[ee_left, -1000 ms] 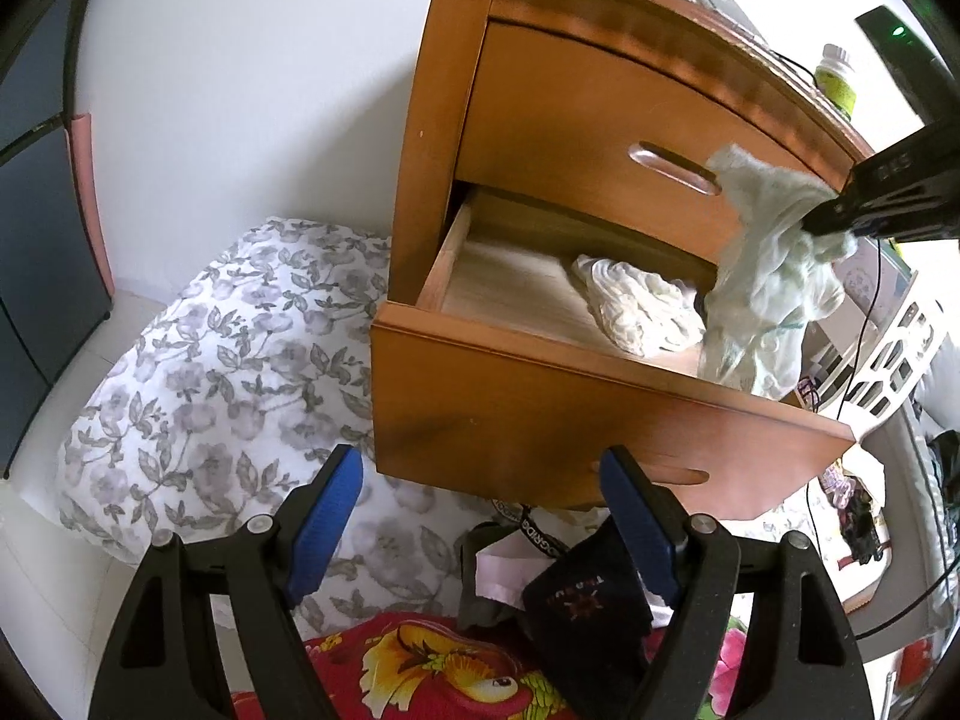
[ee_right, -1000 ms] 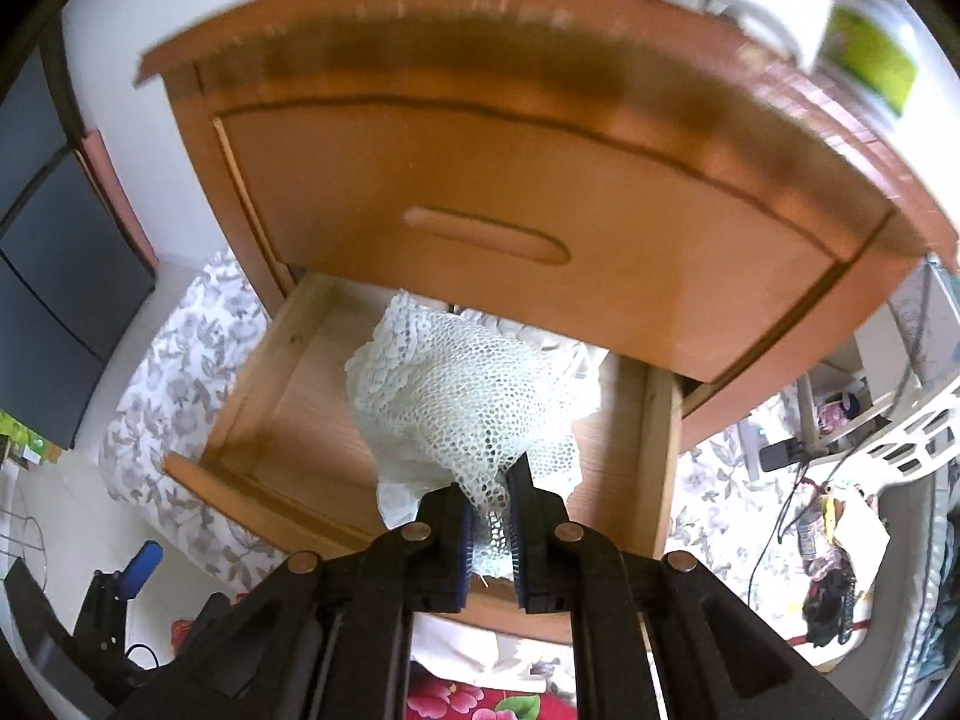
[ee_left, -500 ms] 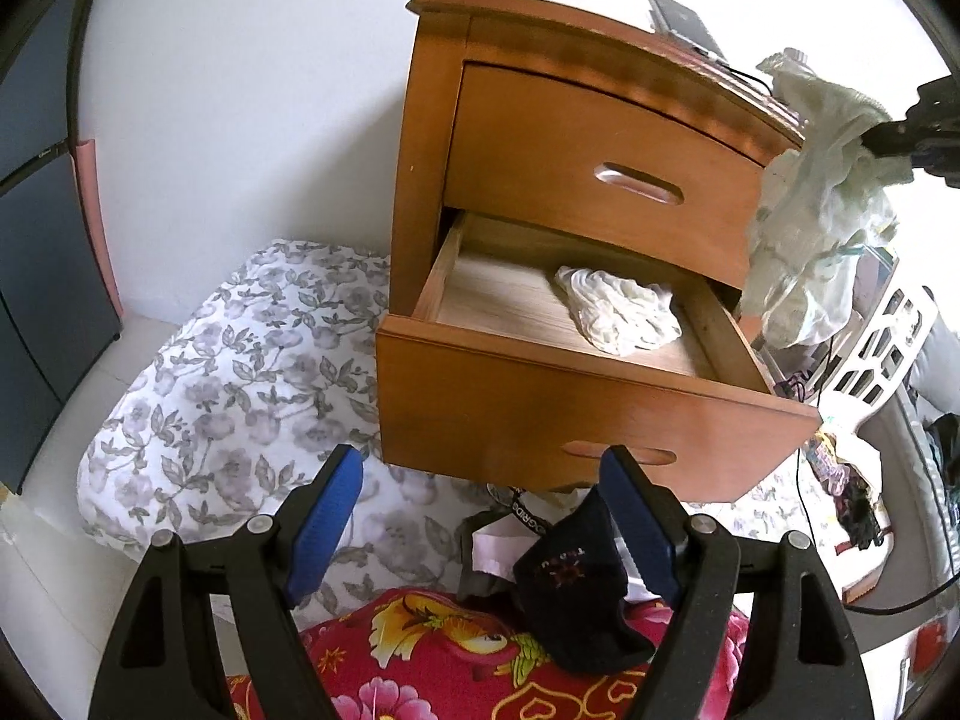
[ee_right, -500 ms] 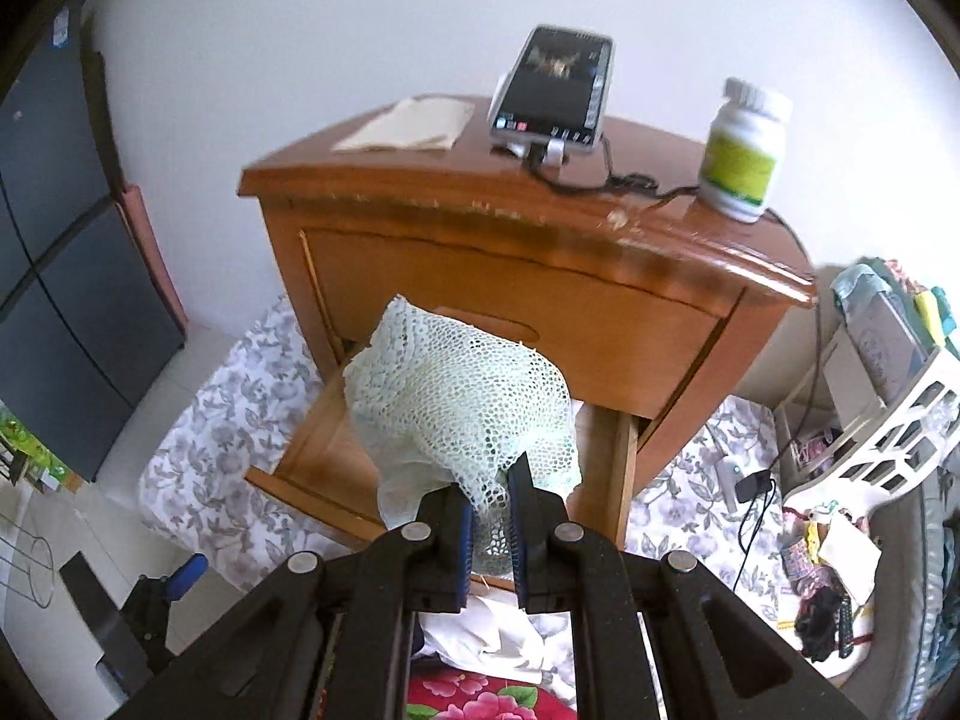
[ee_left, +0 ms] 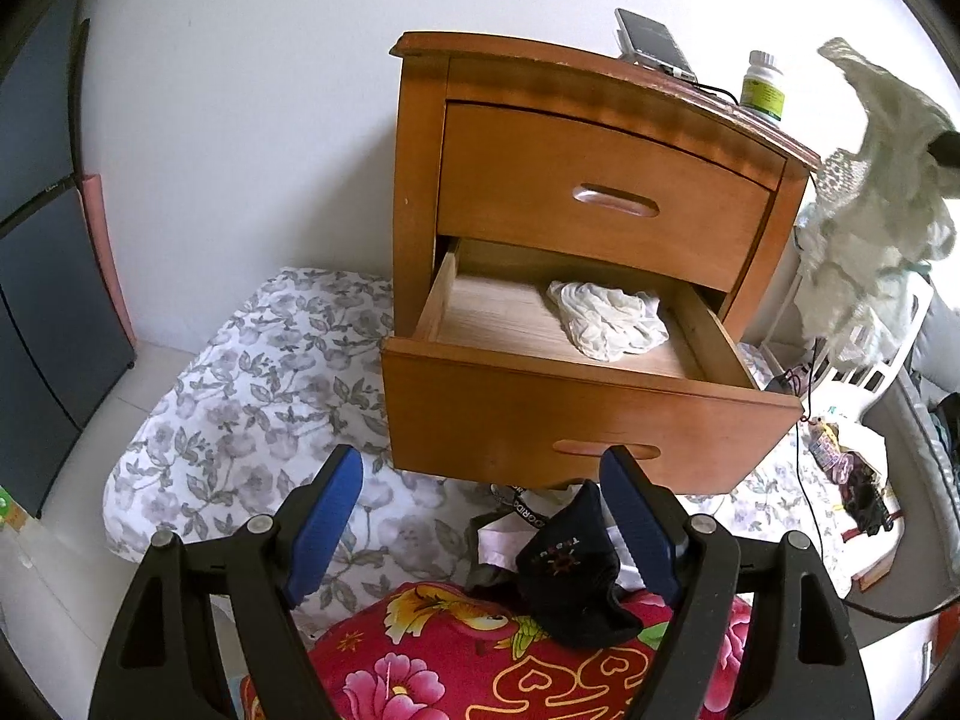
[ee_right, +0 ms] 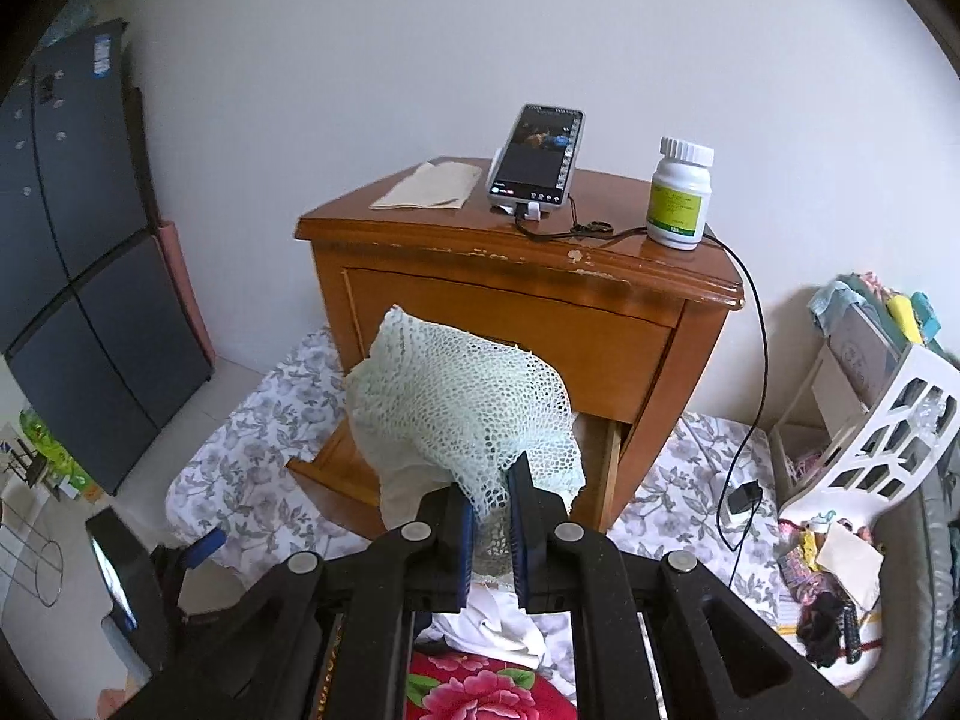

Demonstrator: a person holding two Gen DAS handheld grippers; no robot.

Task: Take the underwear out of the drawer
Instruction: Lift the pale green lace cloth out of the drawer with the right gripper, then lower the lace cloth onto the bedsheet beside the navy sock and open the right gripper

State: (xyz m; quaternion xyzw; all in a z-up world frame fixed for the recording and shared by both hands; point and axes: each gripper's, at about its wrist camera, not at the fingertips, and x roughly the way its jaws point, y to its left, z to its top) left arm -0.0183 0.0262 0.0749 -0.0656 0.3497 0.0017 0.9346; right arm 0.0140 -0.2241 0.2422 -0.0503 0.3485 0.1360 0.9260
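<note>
My right gripper [ee_right: 489, 489] is shut on pale green lace underwear [ee_right: 462, 408], which hangs in the air in front of the wooden nightstand [ee_right: 540, 324]. From the left wrist view the same garment [ee_left: 870, 204] dangles at the far right, above and beside the stand. The lower drawer [ee_left: 576, 414] is pulled out, and a crumpled white piece of underwear [ee_left: 606, 318] lies in its right half. My left gripper [ee_left: 486, 510] is open, low in front of the drawer, with nothing between its blue pads.
A phone [ee_right: 537, 159], a pill bottle [ee_right: 681, 195] and a folded paper [ee_right: 429, 186] sit on the nightstand top. A floral sheet [ee_left: 258, 396], a red flowered cushion [ee_left: 480, 660] with a black garment [ee_left: 570, 582] lie below. A white basket [ee_right: 870, 420] stands right.
The right gripper has lifted the green lace underwear up and away from the drawer. The left gripper has backed off and risen a little, still open.
</note>
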